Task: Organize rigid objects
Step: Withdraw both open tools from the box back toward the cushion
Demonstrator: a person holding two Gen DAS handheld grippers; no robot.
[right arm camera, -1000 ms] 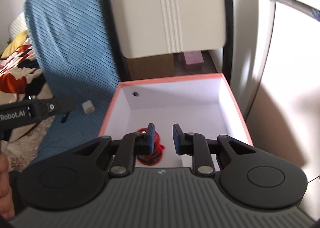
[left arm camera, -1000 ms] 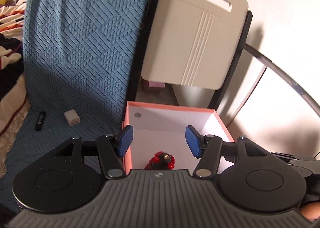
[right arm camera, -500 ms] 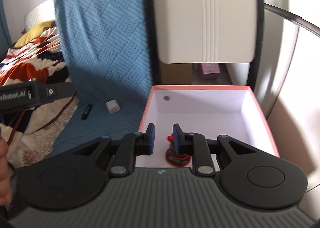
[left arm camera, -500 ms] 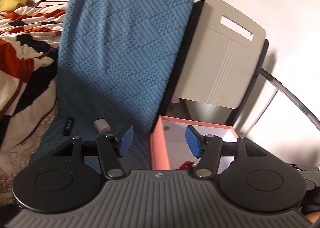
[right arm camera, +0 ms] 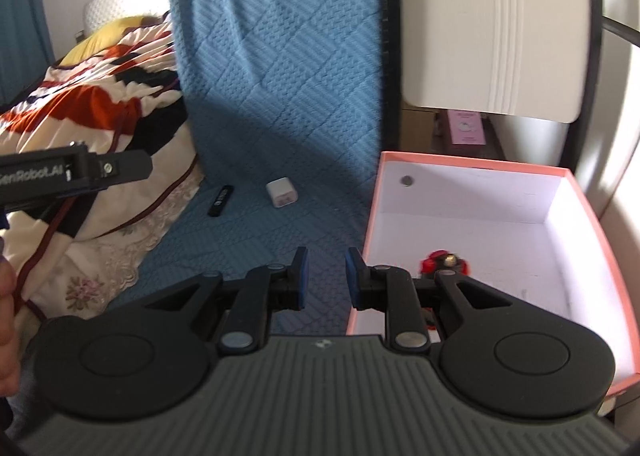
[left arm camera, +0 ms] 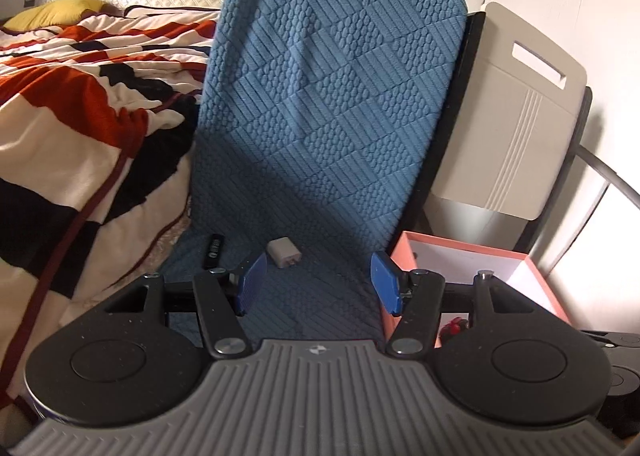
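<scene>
A pink box [right arm camera: 592, 216] with a white inside stands on the right; a red and black object [right arm camera: 442, 261] lies in it. The box [left arm camera: 404, 252] also shows in the left wrist view. A white charger cube [left arm camera: 283, 253] [right arm camera: 282, 193] and a black stick [left arm camera: 215, 247] [right arm camera: 221, 201] lie on the blue quilted cover [left arm camera: 320, 128]. My left gripper [left arm camera: 316, 283] is open and empty, above the cover just short of the cube. My right gripper [right arm camera: 323, 278] is open a little and empty, at the box's left edge.
A striped red, black and cream blanket [left arm camera: 80, 104] lies on the bed at the left. A beige board with a handle slot [left arm camera: 516, 112] leans behind the box. A small pink package [right arm camera: 466, 127] sits under it. The left gripper's body [right arm camera: 60, 176] crosses the right wrist view.
Both grippers have swung left, away from over the box toward the blue cover. The charger cube and black stick now sit nearer the middle of both views.
</scene>
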